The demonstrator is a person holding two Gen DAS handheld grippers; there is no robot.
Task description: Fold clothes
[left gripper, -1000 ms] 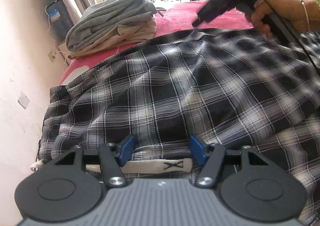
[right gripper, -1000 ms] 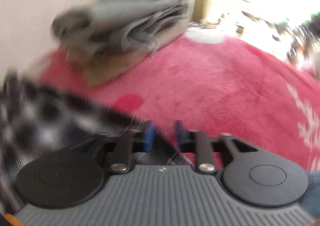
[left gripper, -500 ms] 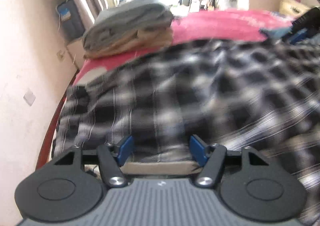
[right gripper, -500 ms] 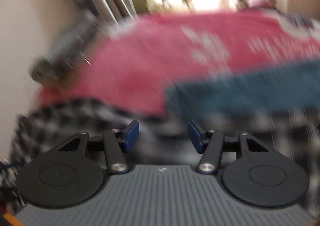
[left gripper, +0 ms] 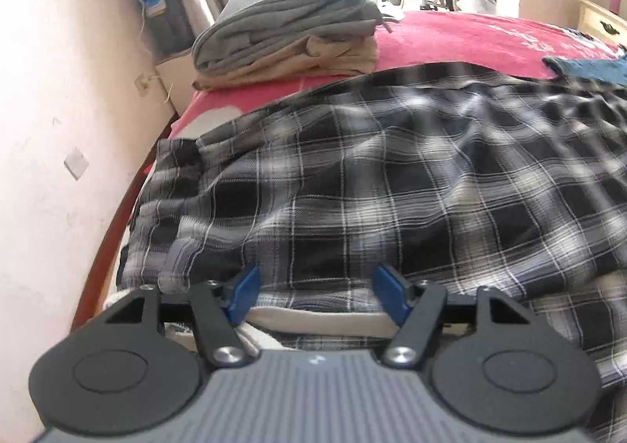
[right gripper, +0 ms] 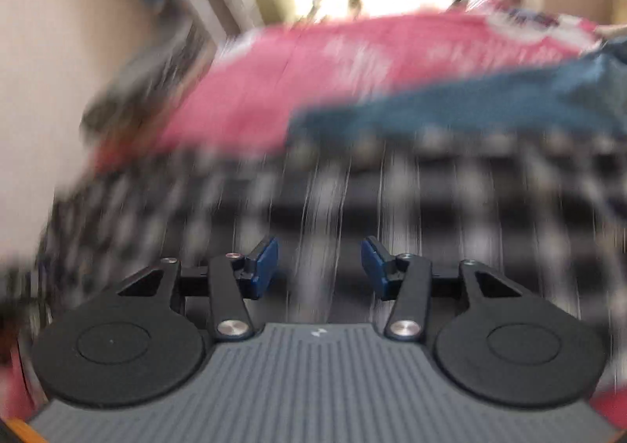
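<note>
- Hovering low over the near hem of the plaid shirt, the left gripper stands released: its blue pads are apart, with cloth and a pale collar band lying between them but not pinched.
- The right gripper is empty too, its jaws closing, with blurred checks beneath them and nothing pressed.
- The shirt lies spread across the pink bedcover, its sleeve bunched at nine o'clock by the wall.
- Judged step: laying out and lining up, before the first fold. Next, each gripper needs a firm pinch on an edge or shoulder seam, then an even lift together.
- At eleven o'clock sits a folded stack; at two o'clock, a teal garment.
- Hard to read: the right wrist view is smeared, so which part of the shirt it faces is unclear. The shirt's right side runs out of frame.
</note>
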